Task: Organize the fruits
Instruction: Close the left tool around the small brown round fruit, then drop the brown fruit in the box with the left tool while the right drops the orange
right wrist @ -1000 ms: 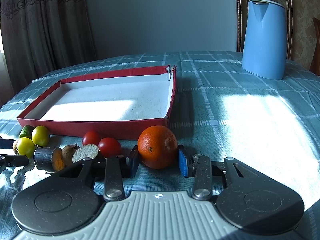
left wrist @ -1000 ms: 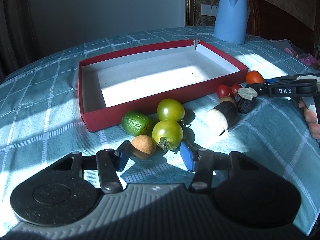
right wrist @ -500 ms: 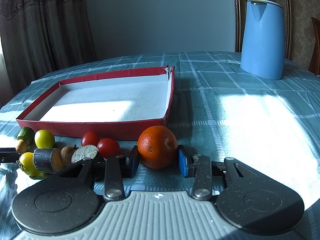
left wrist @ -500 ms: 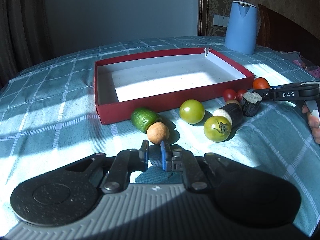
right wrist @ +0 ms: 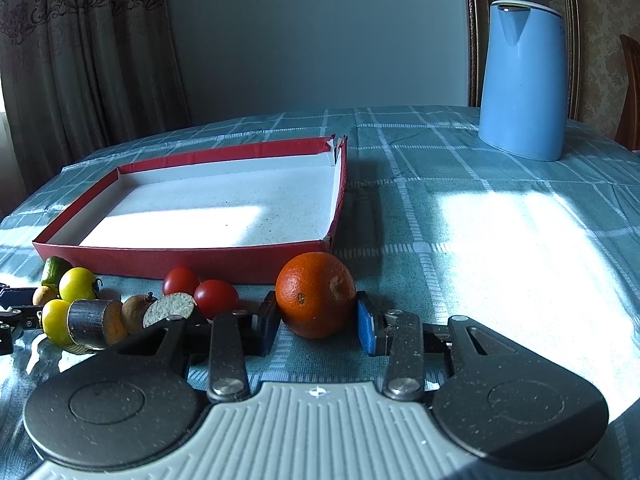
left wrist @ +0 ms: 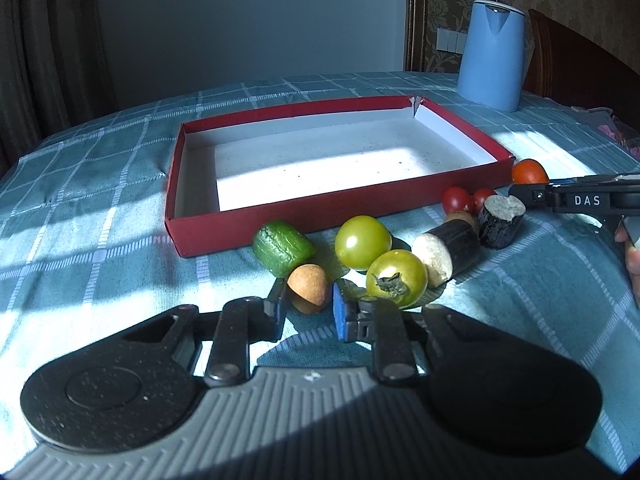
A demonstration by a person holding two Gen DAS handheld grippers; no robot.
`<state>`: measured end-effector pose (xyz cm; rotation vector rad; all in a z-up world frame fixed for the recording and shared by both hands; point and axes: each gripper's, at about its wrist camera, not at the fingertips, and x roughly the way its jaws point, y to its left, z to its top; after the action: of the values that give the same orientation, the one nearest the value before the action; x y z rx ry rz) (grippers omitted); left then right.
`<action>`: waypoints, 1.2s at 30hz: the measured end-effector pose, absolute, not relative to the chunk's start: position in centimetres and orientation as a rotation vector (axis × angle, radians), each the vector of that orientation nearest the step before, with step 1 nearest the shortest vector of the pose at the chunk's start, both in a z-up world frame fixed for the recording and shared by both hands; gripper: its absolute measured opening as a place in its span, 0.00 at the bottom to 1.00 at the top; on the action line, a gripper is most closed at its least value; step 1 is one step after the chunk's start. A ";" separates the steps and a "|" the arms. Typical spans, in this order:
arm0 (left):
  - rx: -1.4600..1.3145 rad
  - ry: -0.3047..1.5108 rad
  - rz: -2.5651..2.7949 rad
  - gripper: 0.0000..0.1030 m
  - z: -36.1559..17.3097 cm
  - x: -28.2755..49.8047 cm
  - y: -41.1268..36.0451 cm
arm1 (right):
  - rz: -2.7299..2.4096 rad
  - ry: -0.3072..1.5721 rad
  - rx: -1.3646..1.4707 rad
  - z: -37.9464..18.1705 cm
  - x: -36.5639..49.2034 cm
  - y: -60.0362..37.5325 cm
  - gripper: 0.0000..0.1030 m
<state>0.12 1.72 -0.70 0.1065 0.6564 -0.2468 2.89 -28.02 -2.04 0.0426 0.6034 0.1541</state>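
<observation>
A red box [left wrist: 240,226] with a white floor lies on the checked cloth. In front of it lie a green cucumber piece [left wrist: 283,246], two green tomatoes [left wrist: 362,242] [left wrist: 397,277], two eggplant pieces [left wrist: 452,251] [left wrist: 501,220], two cherry tomatoes [left wrist: 456,199] and an orange [right wrist: 316,294]. My left gripper [left wrist: 308,308] is open, its fingers on either side of a small tan round fruit [left wrist: 308,287]. My right gripper [right wrist: 316,326] is open, with the orange between its pads, apart from them.
A blue kettle [right wrist: 524,80] stands at the back right of the table. A wooden chair [left wrist: 576,68] is behind it. Curtains [right wrist: 80,60] hang at the left. A brown fruit [right wrist: 134,312] lies between the eggplant pieces.
My left gripper closed and pulled back, then opened and moved forward around the tan fruit. One green tomato rolled to the right beside the eggplant. The right gripper has stayed by the orange.
</observation>
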 end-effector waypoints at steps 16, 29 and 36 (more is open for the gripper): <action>-0.064 0.520 -0.128 0.20 3.8 4.1 3.3 | 0.123 0.463 -0.044 0.9 5.2 -26.0 0.38; -0.084 0.631 0.051 0.23 1.1 12.2 3.9 | 0.074 0.563 -0.093 -0.4 13.6 -23.9 0.38; -0.054 0.584 0.042 0.72 1.1 11.2 3.2 | 0.075 0.533 -0.147 -1.0 13.9 -23.3 0.39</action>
<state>11.23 3.17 1.05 -0.0540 0.5842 0.0421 13.91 -23.29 -1.02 -0.1470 0.5326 0.0754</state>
